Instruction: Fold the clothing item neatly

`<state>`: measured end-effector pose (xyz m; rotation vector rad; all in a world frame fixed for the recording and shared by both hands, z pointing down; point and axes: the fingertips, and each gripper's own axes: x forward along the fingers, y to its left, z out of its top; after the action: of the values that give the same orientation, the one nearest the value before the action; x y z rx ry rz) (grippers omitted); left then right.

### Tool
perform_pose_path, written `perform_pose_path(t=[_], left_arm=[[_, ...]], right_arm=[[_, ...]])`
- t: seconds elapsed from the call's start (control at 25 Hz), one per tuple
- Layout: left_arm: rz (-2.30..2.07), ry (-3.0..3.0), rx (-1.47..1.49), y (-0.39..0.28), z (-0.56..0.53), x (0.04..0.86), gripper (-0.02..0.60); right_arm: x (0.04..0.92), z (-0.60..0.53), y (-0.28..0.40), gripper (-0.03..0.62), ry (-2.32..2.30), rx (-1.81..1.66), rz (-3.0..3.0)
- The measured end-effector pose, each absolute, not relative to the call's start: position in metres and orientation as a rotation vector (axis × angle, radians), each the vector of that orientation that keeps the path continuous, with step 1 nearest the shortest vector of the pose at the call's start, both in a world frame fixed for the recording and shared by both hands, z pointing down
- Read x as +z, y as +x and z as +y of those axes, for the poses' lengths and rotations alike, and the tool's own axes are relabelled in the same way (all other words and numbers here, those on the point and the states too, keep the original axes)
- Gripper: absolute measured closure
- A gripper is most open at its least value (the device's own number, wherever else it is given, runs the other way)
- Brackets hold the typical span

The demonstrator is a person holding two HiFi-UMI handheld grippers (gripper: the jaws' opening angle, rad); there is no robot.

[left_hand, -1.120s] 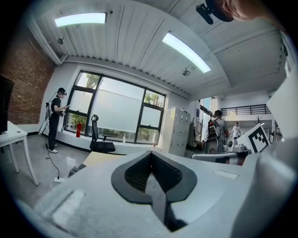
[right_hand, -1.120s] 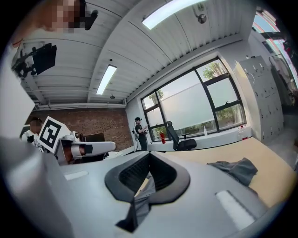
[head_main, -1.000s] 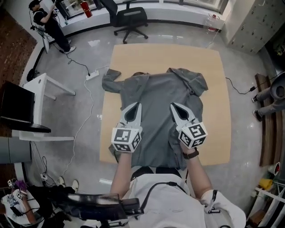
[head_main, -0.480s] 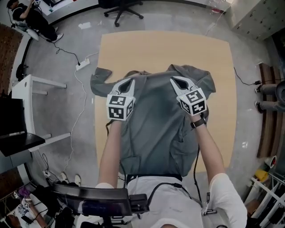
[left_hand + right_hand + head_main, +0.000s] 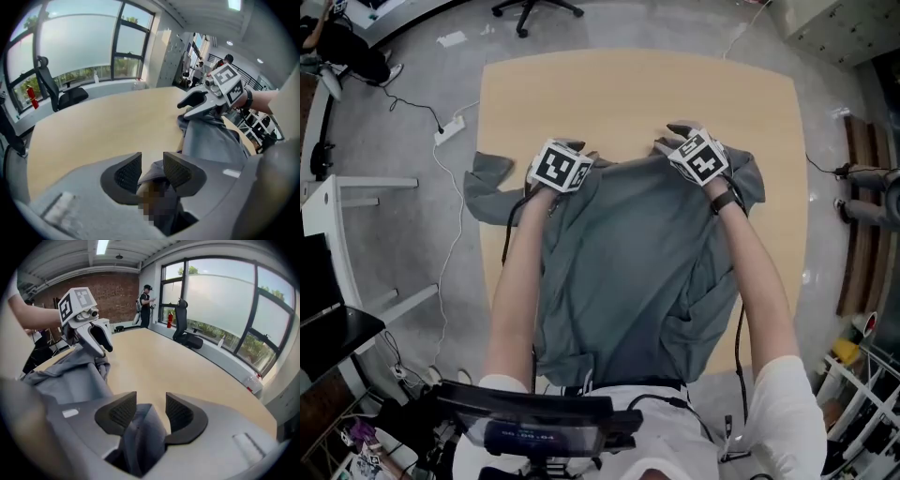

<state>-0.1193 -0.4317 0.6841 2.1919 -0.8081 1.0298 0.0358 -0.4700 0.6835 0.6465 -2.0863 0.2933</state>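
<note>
A grey shirt [image 5: 628, 272] lies on the wooden table [image 5: 637, 89], its near part doubled over toward the far end. One sleeve [image 5: 487, 183] sticks out left. My left gripper [image 5: 579, 150] and right gripper [image 5: 677, 136] rest at the shirt's far edge, side by side. Both pairs of jaws are opening. In the left gripper view a cloth fold [image 5: 151, 172] lies loose between the left gripper's [image 5: 152, 164] pads. In the right gripper view a cloth fold [image 5: 144, 425] stands loose inside the right gripper [image 5: 151, 404], with a gap beside it.
Bare tabletop runs beyond the grippers to the far edge. An office chair [image 5: 534, 7] stands past the table. A power strip and cable [image 5: 448, 127] lie on the floor at the left, near a white desk [image 5: 342, 192].
Both grippers moved away from me across the shirt, carrying its near edge up to the far end. Their jaws have parted from the cloth.
</note>
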Motion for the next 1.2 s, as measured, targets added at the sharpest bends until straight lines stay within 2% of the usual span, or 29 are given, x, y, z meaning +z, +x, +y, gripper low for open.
perform_pose_path(t=[0.16,0.36,0.68,0.96,1.04,1.2], left_arm=[[-0.654,2.156,1.197,-0.108,-0.414,0.716,0.43],[-0.677,2.203,1.184,-0.106,-0.414,0.714,0.54],[-1.096,2.221,0.756,-0.155,-0.491,0.638,0.554],[-1.312,2.303,0.614,-0.175,-0.546,0.588,0.549],[-1.328,2.293,0.656,-0.172,-0.553,0.594,0.537],[-1.276,2.271,0.744,-0.164,-0.539,0.617,0.453]], right_arm=[[0.712,-0.462,0.042,0.404,0.507,0.325,-2.012],[0.717,-0.455,0.043,0.565,0.519,0.362,-2.028],[0.644,-0.508,0.077,0.568,0.855,0.379,-2.222],[0.583,-0.559,0.119,0.569,1.143,0.264,-2.294],[0.584,-0.566,0.13,0.569,1.181,0.25,-2.269],[0.615,-0.57,0.142,0.568,1.194,0.282,-2.183]])
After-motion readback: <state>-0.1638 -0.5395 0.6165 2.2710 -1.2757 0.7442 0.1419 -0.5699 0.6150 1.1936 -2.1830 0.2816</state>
